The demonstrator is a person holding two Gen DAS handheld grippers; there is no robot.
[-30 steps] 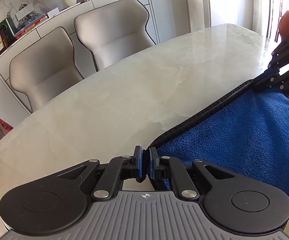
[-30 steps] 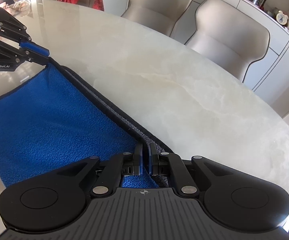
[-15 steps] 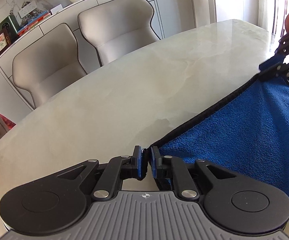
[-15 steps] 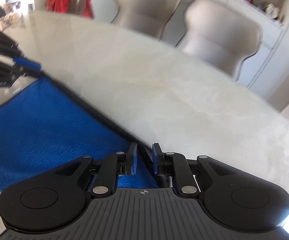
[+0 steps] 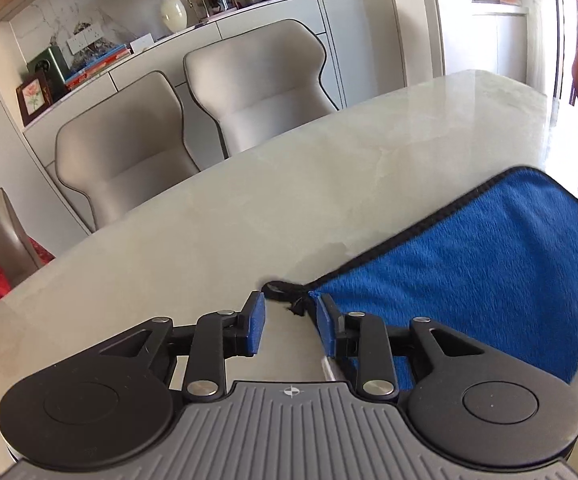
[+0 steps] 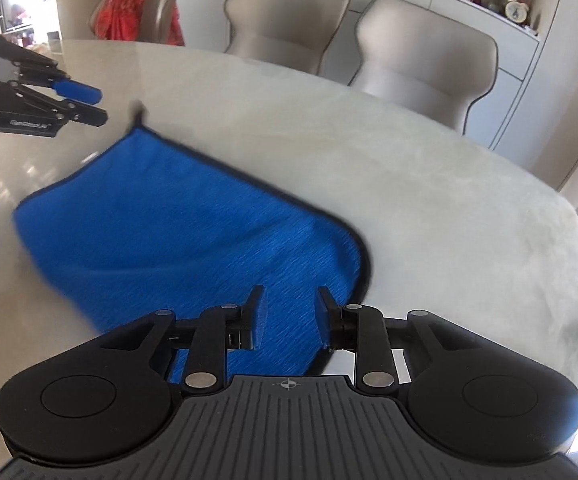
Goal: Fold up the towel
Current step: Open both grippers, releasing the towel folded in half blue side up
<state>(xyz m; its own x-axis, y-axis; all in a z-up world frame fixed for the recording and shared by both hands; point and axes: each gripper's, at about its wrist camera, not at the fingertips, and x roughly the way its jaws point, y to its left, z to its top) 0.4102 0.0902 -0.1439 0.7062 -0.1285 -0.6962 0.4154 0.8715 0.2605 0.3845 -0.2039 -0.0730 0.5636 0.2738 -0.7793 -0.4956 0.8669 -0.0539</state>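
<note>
While lying flat on the pale marble desk, blue towel: already doubled over, black-piped edge all round, small hanging loop at the corner nearest the left gripper.

Left gripper: jaws just opened, parted a little, nothing between them; towel corner and loop just beyond the tips, right pad at the towel's edge. Right gripper: jaws likewise just opened, narrowly apart, empty, hovering over the towel's rounded corner; blurred cloth beneath.

Judged by looks: soft, light, plush microfibre; limp, no stiffness, likely to sag and drag on smooth stone rather than slide as one piece. Best held at the piped corners, one per gripper, pinching both layers together so the fold does not split.

Beyond the towel: bare desk, nothing lying in the way. Past the desk's far rim, two beige chairs; further left, a chair draped in red cloth. Behind the chairs, a sideboard with vase, clock and books.
</note>
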